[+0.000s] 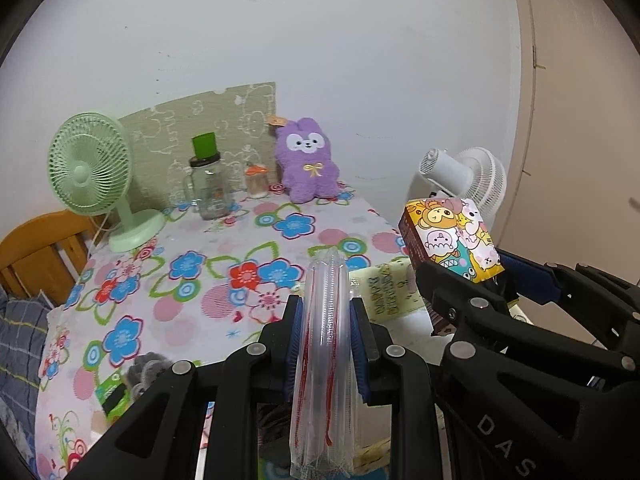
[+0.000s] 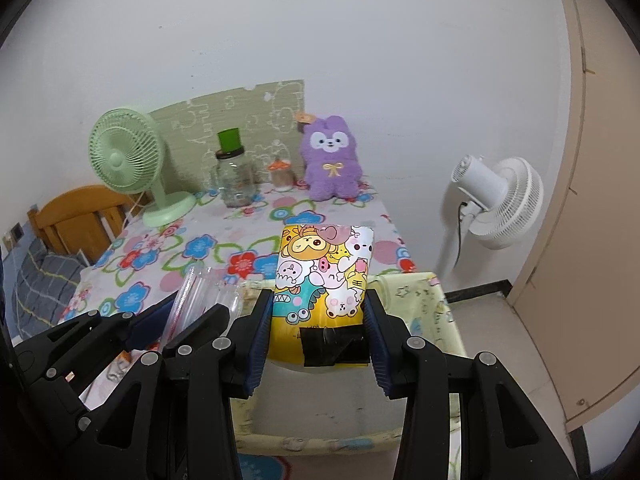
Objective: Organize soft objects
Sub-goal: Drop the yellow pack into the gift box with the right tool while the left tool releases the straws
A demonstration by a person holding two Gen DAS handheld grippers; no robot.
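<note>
My left gripper [image 1: 325, 316] is shut on a clear plastic zip bag [image 1: 324, 360] with red markings, held upright above the table's near edge. My right gripper [image 2: 318, 312] is shut on a cartoon-print tissue pack [image 2: 324, 276], held over a pale yellow fabric box [image 2: 432, 308]. The pack [image 1: 452, 236] and the right gripper [image 1: 472, 300] show at the right of the left wrist view. The left gripper and the bag [image 2: 192, 296] show at the lower left of the right wrist view. A purple plush bunny [image 2: 330, 160] sits at the table's back.
The table has a flowered cloth [image 1: 200, 280]. A green desk fan [image 1: 96, 176], a glass jar with a green lid [image 1: 208, 184] and a small orange-capped jar [image 1: 256, 182] stand at the back. A white floor fan [image 2: 500, 200] stands right. A wooden chair [image 2: 76, 216] is left.
</note>
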